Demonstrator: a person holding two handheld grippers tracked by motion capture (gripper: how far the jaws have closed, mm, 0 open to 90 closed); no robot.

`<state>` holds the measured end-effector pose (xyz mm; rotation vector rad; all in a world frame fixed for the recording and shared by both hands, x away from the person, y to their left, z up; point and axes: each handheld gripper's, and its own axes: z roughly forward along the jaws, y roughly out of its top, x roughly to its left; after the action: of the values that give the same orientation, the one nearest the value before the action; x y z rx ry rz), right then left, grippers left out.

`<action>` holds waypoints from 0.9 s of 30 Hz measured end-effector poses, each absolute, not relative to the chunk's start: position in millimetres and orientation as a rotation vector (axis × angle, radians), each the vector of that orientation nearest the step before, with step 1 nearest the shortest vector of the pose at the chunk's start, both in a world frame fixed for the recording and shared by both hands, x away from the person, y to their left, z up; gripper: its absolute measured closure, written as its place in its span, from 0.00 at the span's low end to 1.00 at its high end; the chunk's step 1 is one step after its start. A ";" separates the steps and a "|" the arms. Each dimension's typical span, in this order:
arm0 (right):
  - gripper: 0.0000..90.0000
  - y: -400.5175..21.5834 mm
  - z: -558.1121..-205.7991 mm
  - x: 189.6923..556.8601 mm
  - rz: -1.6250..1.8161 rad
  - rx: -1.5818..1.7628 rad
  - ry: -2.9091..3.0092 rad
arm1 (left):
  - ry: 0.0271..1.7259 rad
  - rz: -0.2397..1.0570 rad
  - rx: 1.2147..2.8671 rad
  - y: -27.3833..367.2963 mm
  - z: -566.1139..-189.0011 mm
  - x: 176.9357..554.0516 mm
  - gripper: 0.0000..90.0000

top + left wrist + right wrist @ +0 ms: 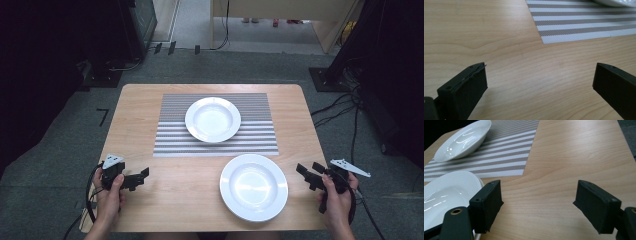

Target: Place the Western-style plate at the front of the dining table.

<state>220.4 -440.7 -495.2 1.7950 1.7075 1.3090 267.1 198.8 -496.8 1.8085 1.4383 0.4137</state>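
The table [150,210] is a light wood-grain top with rounded corners, surrounded by grey floor. At its far centre lies a placemat [260,135] with grey and white stripes running across it.

Two white plates are present. The far plate [213,119] is round and deep-welled and rests on the placemat. The near plate [254,187] is round, glossy, with a broad raised rim and a shallow well; it lies on bare wood just in front of the placemat's near edge, toward the right half of the table.

The right gripper [306,175] is held at the right table edge, pointing inward at the near plate. Its jaws stand wide apart with nothing between them. The plate lies just beside it, not touching; in the right gripper view the plate's rim [451,192] sits beside and partly behind the left-hand jaw, while bare wood lies in the gap between the jaws.

The left gripper [141,177] is held at the near left of the table, pointing inward. Its jaws are likewise wide apart and empty, over bare wood. The near plate is well apart from it.

Open wood lies between the left gripper and the near plate. The near plate's rim comes close to the near table edge.
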 end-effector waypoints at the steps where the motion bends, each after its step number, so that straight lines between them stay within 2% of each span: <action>1: 0.24 -442.2 -496.0 218.2 1.310 1.802 1.700 | 1.444 0.420 1.804 201.2 -497.0 265.0 0.00; 16: 0.22 -453.8 -513.1 188.5 1.188 1.817 1.728 | 1.498 0.492 1.846 224.3 -510.9 230.7 0.00; 27: 0.20 -445.3 -522.7 179.9 1.077 1.791 1.793 | 1.501 0.556 1.886 221.8 -515.5 219.8 0.00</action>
<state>179.9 -445.3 -522.7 1.7912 1.7927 1.0773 219.8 221.8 -515.5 1.8856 1.5010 0.5557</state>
